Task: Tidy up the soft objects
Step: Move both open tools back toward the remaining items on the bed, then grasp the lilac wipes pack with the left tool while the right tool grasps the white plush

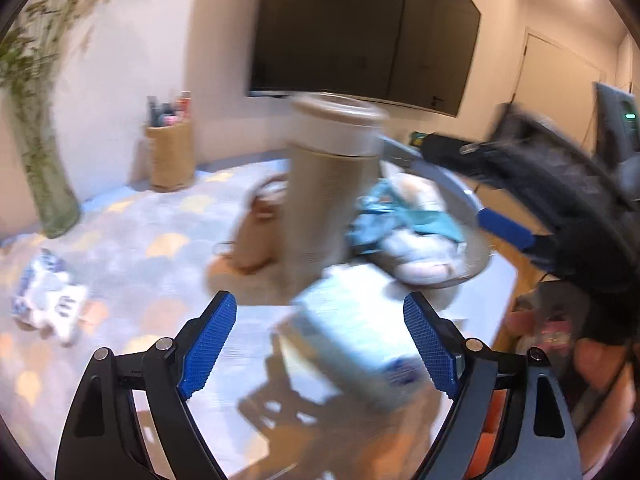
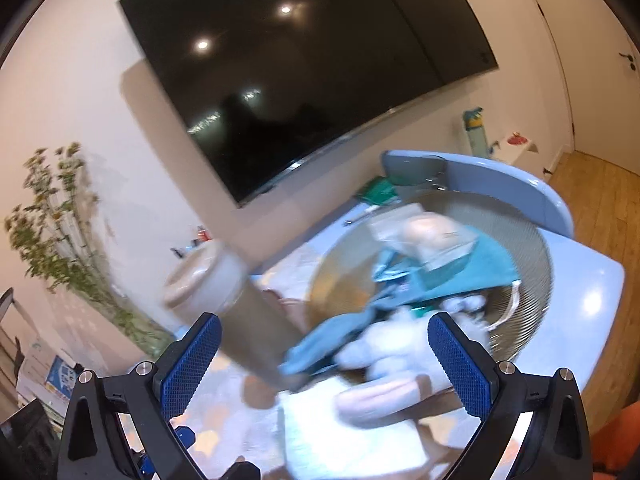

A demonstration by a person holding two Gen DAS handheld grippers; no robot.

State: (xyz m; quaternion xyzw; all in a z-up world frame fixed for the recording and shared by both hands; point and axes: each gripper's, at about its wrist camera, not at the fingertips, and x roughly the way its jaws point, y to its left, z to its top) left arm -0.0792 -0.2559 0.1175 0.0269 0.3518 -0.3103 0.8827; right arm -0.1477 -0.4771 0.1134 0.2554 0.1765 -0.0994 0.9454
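A round woven basket (image 2: 528, 240) on the pale blue table holds soft things: a teal cloth (image 2: 472, 268), a white plush toy (image 2: 384, 356) and a pinkish plush (image 2: 428, 232). The basket (image 1: 468, 200) also shows in the left wrist view, far right of centre. My right gripper (image 2: 324, 364) is open and empty just in front of the plush toy. My left gripper (image 1: 320, 336) is open and empty above a light blue tissue pack (image 1: 352, 324). A small blue-and-white plush (image 1: 48, 296) lies at the left on the patterned mat. Both views are blurred.
A tall beige tumbler (image 1: 328, 188) stands mid-table beside a brown bag (image 1: 260, 228). A glass vase with green stems (image 1: 44, 168) stands far left, a wicker pot (image 1: 170, 156) at the back. A black TV (image 2: 304, 72) hangs on the wall. The right gripper's body (image 1: 560, 184) crosses the right side.
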